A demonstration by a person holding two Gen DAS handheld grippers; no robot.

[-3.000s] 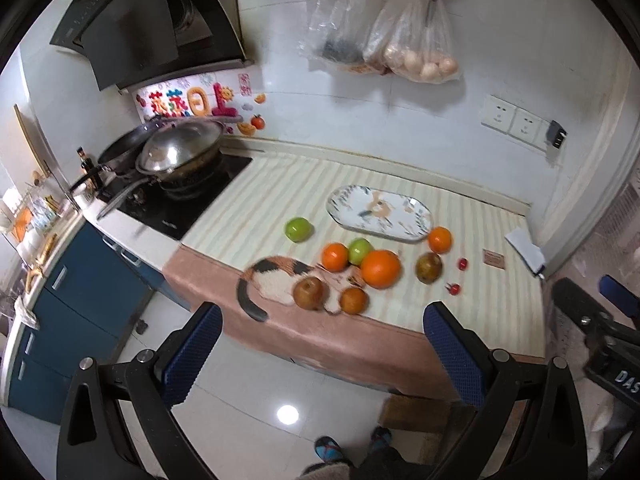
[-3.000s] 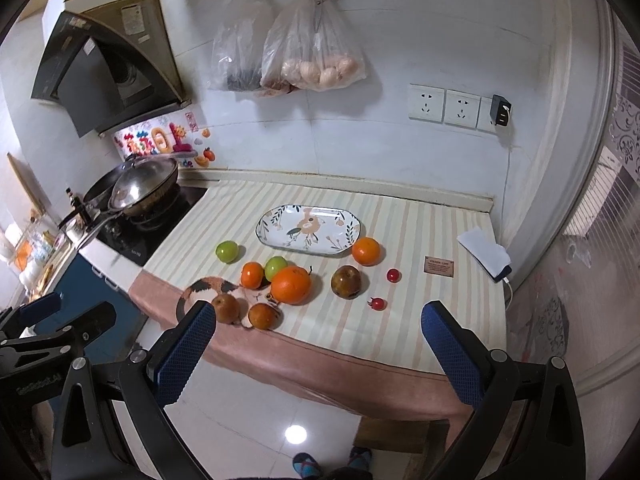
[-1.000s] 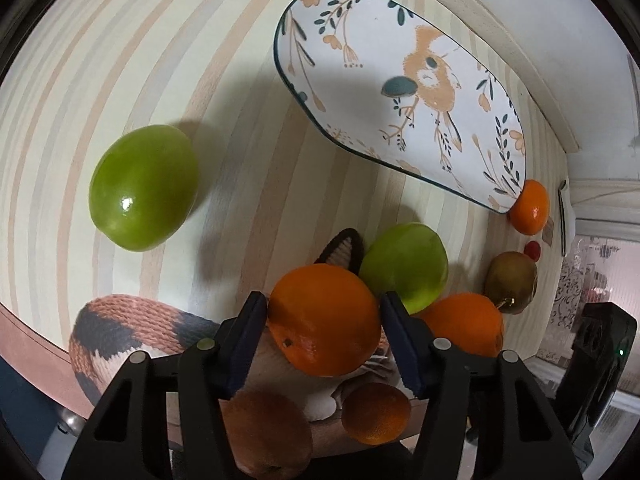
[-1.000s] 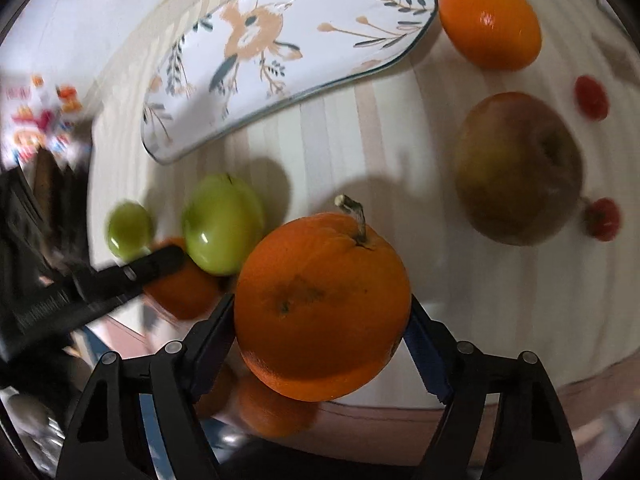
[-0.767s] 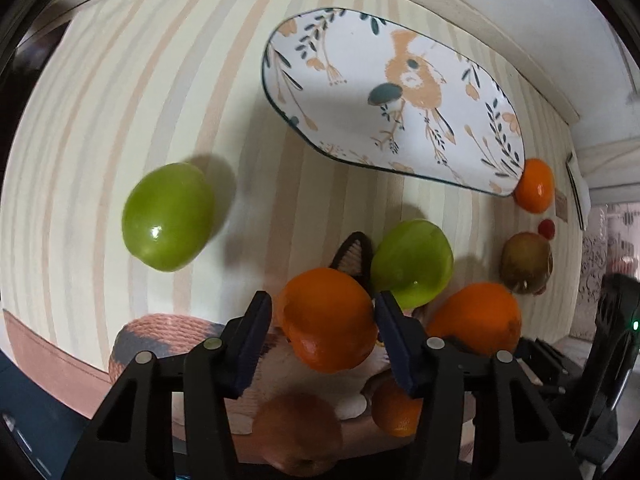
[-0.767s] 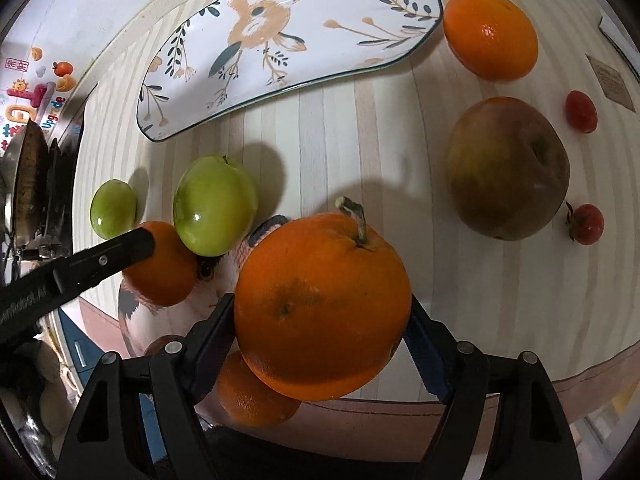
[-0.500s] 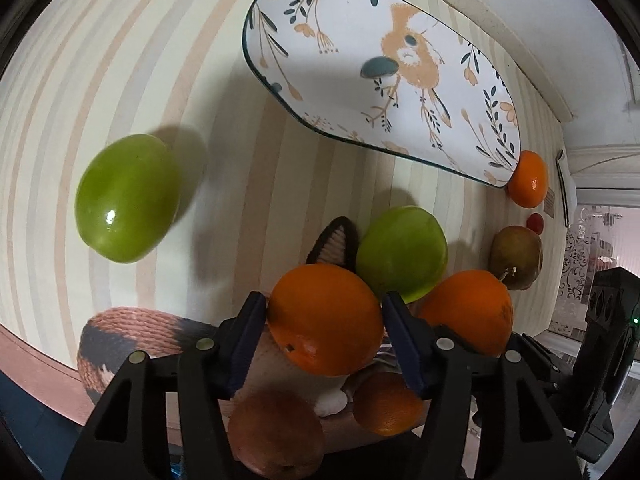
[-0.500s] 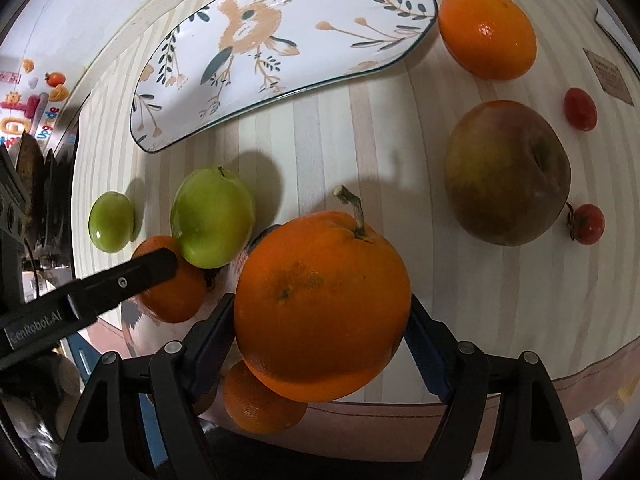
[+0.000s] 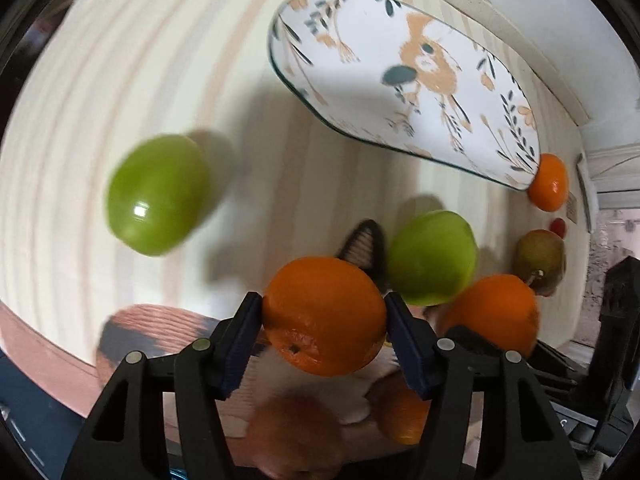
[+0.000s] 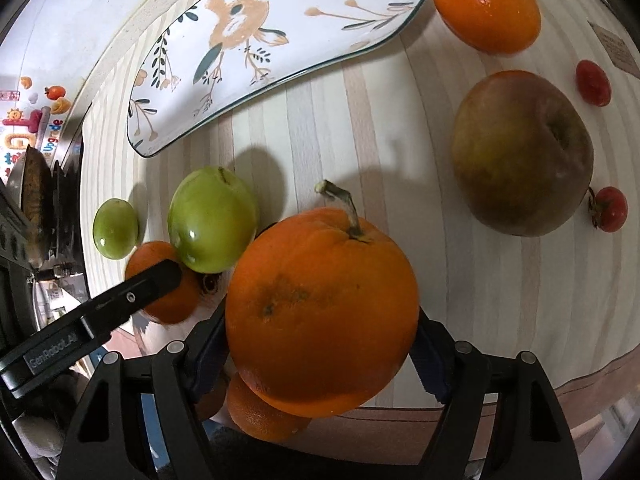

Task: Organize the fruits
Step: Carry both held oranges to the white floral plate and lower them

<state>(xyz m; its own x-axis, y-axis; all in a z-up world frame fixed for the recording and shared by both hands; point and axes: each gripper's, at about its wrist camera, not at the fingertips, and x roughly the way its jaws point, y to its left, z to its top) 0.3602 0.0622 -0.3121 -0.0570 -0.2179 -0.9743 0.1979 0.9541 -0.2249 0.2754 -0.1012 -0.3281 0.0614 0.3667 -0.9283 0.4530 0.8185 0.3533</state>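
My left gripper (image 9: 324, 304) is shut on a small orange (image 9: 324, 320) above the cat-shaped mat (image 9: 160, 328). My right gripper (image 10: 320, 324) grips a large stemmed orange (image 10: 320, 304), its jaws closing tighter on it. That large orange (image 9: 492, 316) also shows at the right of the left wrist view. The oval floral plate (image 9: 360, 40) lies bare behind the fruit, seen again as the plate (image 10: 280, 20) in the right wrist view. One left finger (image 10: 152, 280) crosses the small orange (image 10: 160, 256) there.
On the striped counter lie a green fruit (image 9: 158, 194), a second green fruit (image 10: 212, 220), a brown apple (image 10: 520, 152), an orange (image 10: 486, 4) beside the plate and two cherry tomatoes (image 10: 610, 208). A brown fruit (image 9: 296, 428) and another orange (image 10: 264, 412) sit below the grippers. The counter edge runs close in front.
Three seconds ago both grippers hung open over the floor, far from the counter. Since then they have come down onto the fruit and closed on the two oranges. Lately the left wrist tilted slightly.
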